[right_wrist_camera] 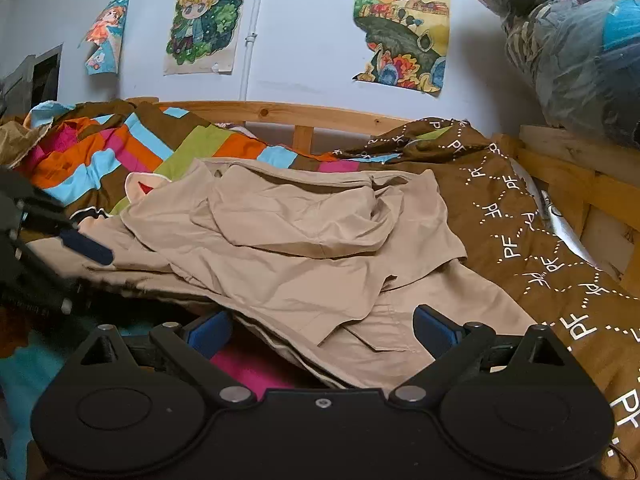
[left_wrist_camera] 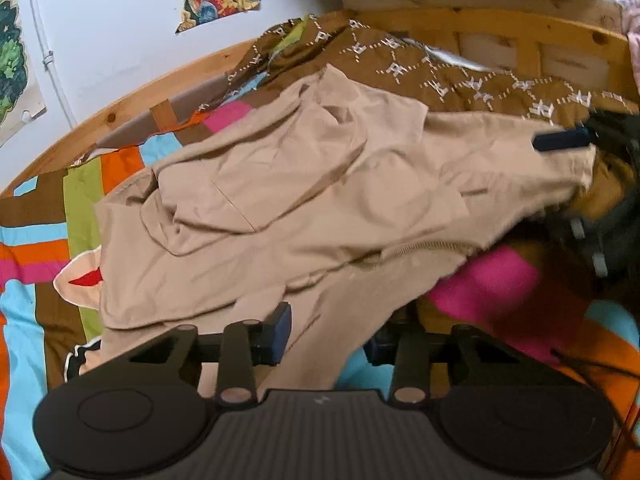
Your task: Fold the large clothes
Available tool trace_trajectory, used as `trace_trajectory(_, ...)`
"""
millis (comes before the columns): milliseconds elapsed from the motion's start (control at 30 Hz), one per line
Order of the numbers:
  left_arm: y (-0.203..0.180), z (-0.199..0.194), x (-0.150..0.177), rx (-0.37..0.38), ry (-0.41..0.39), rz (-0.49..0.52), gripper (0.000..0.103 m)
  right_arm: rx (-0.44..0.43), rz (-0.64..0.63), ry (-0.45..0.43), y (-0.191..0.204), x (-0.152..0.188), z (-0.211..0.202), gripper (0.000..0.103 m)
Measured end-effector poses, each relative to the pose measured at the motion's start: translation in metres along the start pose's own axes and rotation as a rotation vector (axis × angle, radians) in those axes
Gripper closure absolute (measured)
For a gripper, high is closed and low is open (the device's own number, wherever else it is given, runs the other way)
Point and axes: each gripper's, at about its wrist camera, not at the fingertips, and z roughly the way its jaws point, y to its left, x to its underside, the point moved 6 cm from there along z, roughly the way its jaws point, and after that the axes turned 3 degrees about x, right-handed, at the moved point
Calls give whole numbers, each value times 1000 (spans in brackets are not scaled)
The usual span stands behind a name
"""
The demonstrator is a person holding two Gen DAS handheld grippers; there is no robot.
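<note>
A large beige garment (left_wrist_camera: 304, 200) lies rumpled on a striped bedspread (left_wrist_camera: 36, 248), partly folded over itself. My left gripper (left_wrist_camera: 326, 334) has its pads (left_wrist_camera: 280, 334) spread, with a hanging strip of the beige cloth between them; the jaws are open. In the right wrist view the garment (right_wrist_camera: 304, 248) fills the middle. My right gripper (right_wrist_camera: 320, 330) is open, its blue pads (right_wrist_camera: 434, 330) wide apart over the garment's near edge. Each gripper shows in the other view: the right one at the far right (left_wrist_camera: 560, 140), the left one at the left (right_wrist_camera: 86, 248).
A brown quilt with white "PF" pattern (right_wrist_camera: 532, 240) lies bunched at the right. A wooden bed frame (right_wrist_camera: 304, 114) runs along the wall with posters (right_wrist_camera: 404, 28). A plastic-wrapped bundle (right_wrist_camera: 580, 48) sits on the wooden shelf at upper right.
</note>
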Motion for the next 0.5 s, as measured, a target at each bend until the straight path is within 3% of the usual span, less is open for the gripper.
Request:
trace_trajectory(167,11,2,-9,20,8,-63,62,-41,-146,15,19,2,-8,6)
trace_trajectory(233,12,2,-9,24,13,-73,62,-13,-237,27,27,6,-8,6)
trace_trajectory(367,9,2,-6,24,25,-68,61,60,-400,67,33,19,-3,17)
trace_trajectory(500,9,2,-5,26,31,-73,60,76,-422,98,26,26,0,28)
